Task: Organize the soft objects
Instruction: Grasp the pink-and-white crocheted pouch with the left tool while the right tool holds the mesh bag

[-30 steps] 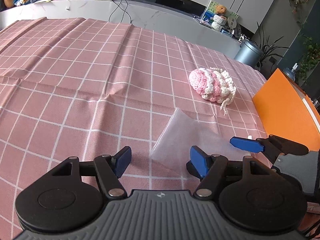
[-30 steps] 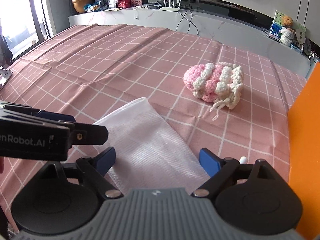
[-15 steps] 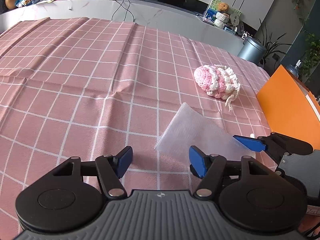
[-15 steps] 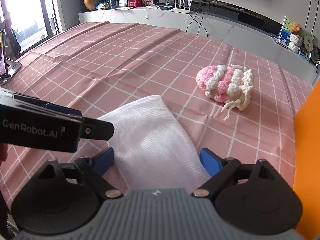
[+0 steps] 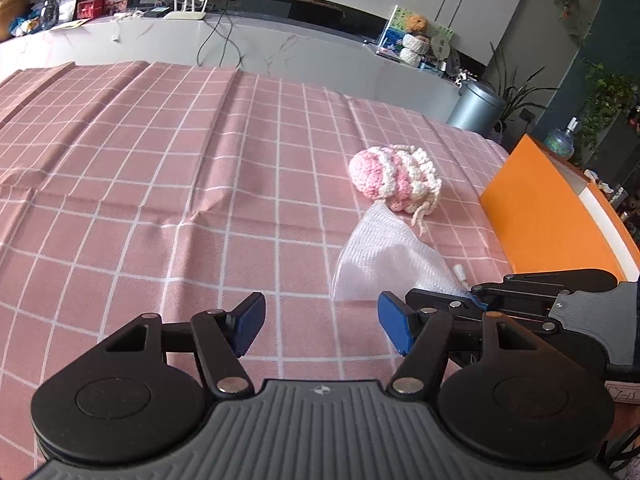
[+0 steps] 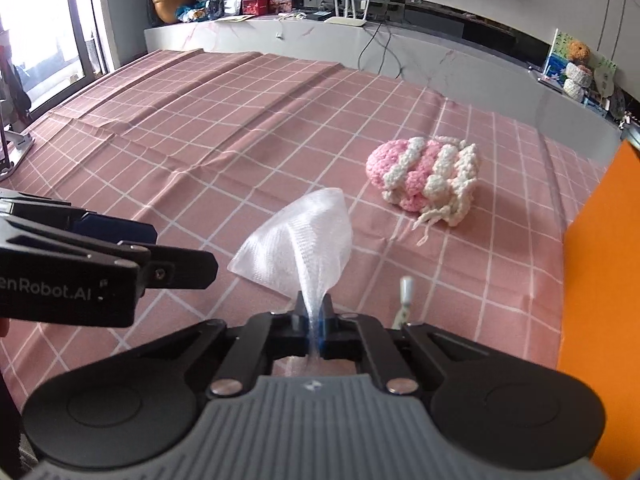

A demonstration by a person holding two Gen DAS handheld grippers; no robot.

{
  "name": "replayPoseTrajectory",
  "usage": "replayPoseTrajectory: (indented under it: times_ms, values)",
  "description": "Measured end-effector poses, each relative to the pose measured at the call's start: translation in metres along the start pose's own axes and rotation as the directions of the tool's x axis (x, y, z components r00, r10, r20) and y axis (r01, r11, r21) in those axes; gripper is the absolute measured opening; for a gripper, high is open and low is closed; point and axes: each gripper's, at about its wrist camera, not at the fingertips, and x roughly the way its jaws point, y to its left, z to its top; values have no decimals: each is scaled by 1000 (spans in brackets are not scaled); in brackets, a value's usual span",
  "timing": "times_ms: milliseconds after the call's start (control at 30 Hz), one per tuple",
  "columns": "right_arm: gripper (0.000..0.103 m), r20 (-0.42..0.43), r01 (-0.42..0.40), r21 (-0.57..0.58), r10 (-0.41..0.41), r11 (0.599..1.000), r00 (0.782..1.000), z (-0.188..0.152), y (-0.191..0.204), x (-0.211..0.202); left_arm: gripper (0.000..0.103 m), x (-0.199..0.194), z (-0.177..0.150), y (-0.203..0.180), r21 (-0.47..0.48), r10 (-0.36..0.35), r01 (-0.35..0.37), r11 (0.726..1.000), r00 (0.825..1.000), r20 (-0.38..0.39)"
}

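Bright daylight from the window [image 6: 48, 40], soft shadows, sharp focus, fisheye-bent edges.

left gripper [image 5: 320, 320] jaws apart, right gripper [image 6: 316, 320] jaws clamped

Marble ledge [image 6: 400, 52] behind table (router on it); bright window [image 6: 36, 28] left.

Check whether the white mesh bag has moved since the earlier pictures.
Yes. The white mesh bag has bunched up off the tablecloth toward the pink crocheted pouch, pinched in the right gripper, whose jaws have just closed on it.
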Motion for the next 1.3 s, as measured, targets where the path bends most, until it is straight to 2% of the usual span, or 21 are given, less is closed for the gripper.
replayPoseTrajectory:
  times_ms: [67, 167, 300, 400, 500, 567, 667, 800, 967, 1067, 1100, 1167, 1233, 1300]
  values:
    - [0, 10, 54, 33, -55, 998, 998, 7, -8, -10, 77, 0, 9, -8, 32, -27, 26, 999, 999, 27]
    - [0, 7, 147, 85, -148, 986, 989, 19, -25, -22, 86, 2, 26, -23, 112, -60, 51, 992, 995, 84]
    - [1, -28, 184, 109, -182, 977, 983, 36, -50, -27, 88, 18, 46, -43, 262, -84, 56, 963, 992, 95]
    - [1, -86, 194, 106, -186, 975, 979, 47, -69, -19, 88, 37, 57, -57, 386, -126, 92, 918, 990, 64]
    - [1, -131, 183, 99, -169, 978, 977, 54, -82, -8, 88, 57, 63, -71, 524, -153, 117, 844, 988, 25]
    - [1, -150, 171, 106, -155, 980, 977, 58, -89, -1, 88, 74, 66, -79, 586, -151, 121, 802, 989, 3]
    - [1, -163, 187, 86, -171, 979, 972, 64, -92, 11, 88, 97, 68, -88, 644, -130, 115, 757, 991, -25]
    - [1, -154, 190, 122, -170, 974, 973, 69, -98, 14, 90, 115, 67, -101, 739, -100, 84, 669, 995, -22]
    - [1, -117, 209, 166, -191, 964, 974, 71, -104, 13, 92, 133, 61, -106, 782, -63, 49, 621, 998, -12]
    - [1, -117, 208, 165, -190, 964, 975, 70, -105, 16, 94, 144, 56, -107, 798, -27, 25, 603, 1000, -10]
    - [1, -113, 204, 163, -187, 965, 976, 71, -105, 16, 95, 144, 54, -107, 795, -29, 14, 606, 1000, 4]
    - [1, -109, 205, 148, -190, 968, 976, 72, -104, 16, 95, 147, 58, -106, 760, -26, 26, 650, 1000, -12]
    - [1, -115, 203, 144, -188, 968, 975, 71, -103, 17, 88, 150, 69, -101, 714, -17, 26, 700, 1000, -20]
    - [2, -120, 201, 142, -184, 969, 975, 71, -104, 18, 76, 150, 73, -98, 683, -11, 22, 730, 1000, -21]
